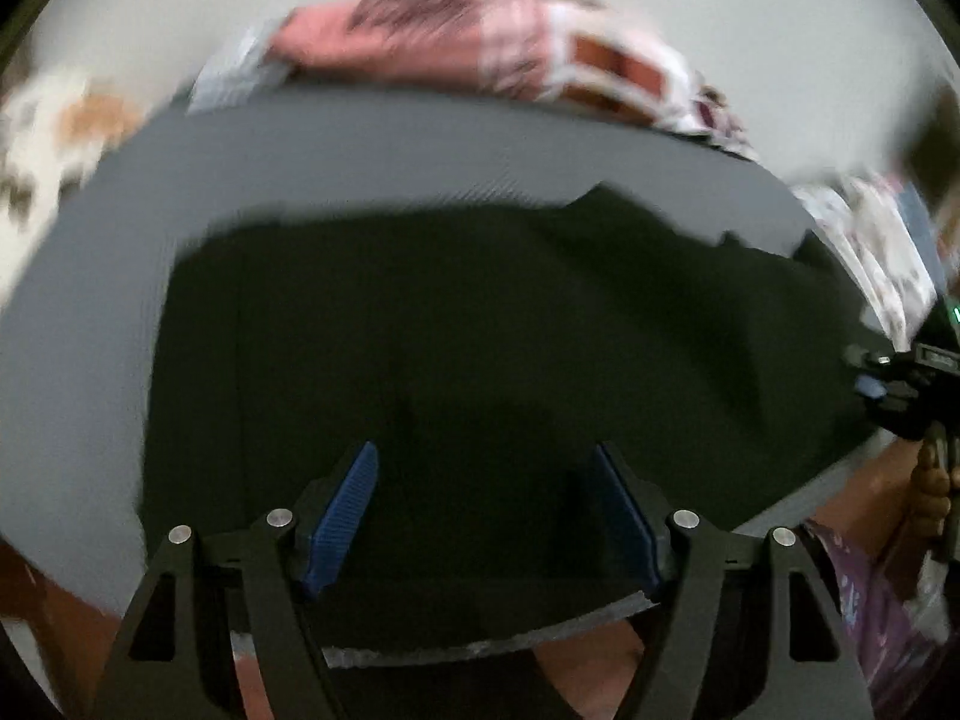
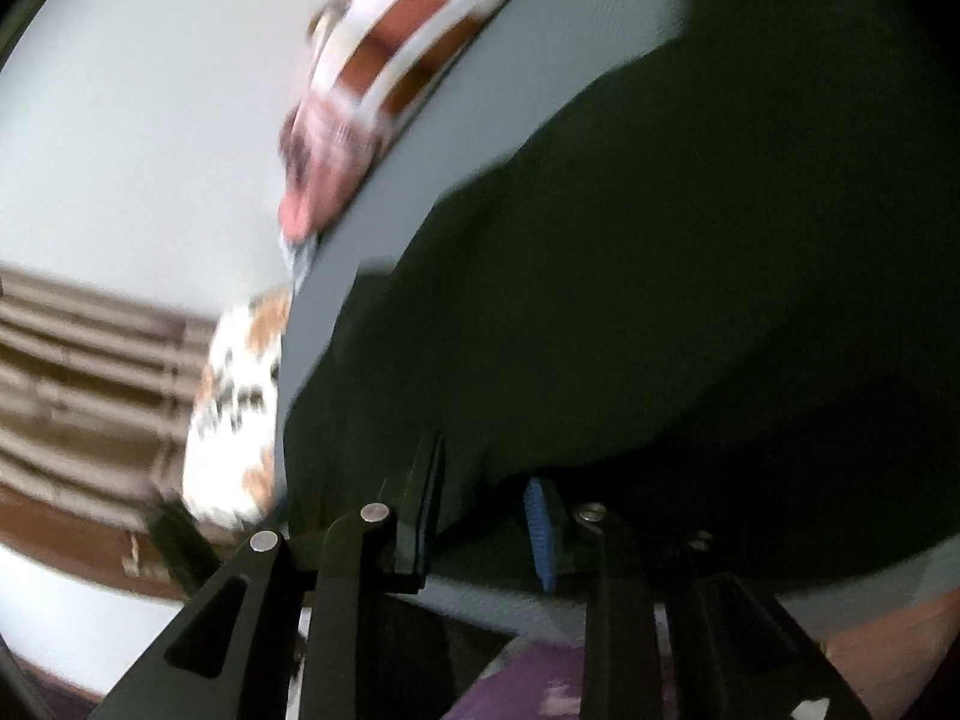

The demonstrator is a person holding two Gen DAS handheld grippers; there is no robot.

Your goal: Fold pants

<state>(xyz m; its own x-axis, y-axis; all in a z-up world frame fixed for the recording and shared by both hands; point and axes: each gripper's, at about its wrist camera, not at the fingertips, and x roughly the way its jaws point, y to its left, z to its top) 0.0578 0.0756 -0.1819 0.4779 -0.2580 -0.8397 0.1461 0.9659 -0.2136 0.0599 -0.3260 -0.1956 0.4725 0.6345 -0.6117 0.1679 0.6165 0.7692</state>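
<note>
The dark, nearly black pants lie spread flat on a grey table, blurred in both views. My left gripper hovers over their near part, its blue pads wide apart with nothing pinched between them. At the right edge of the left wrist view, a hand holds my right gripper by the pants' right side. In the right wrist view the pants fill the right half. There my right gripper sits at their near edge, with a narrow gap between its fingers and no cloth pressed.
A heap of pink, white and brown patterned clothes lies along the table's far edge, also seen as clothes. A white and orange cloth hangs at the left corner. The person's purple garment is close at lower right.
</note>
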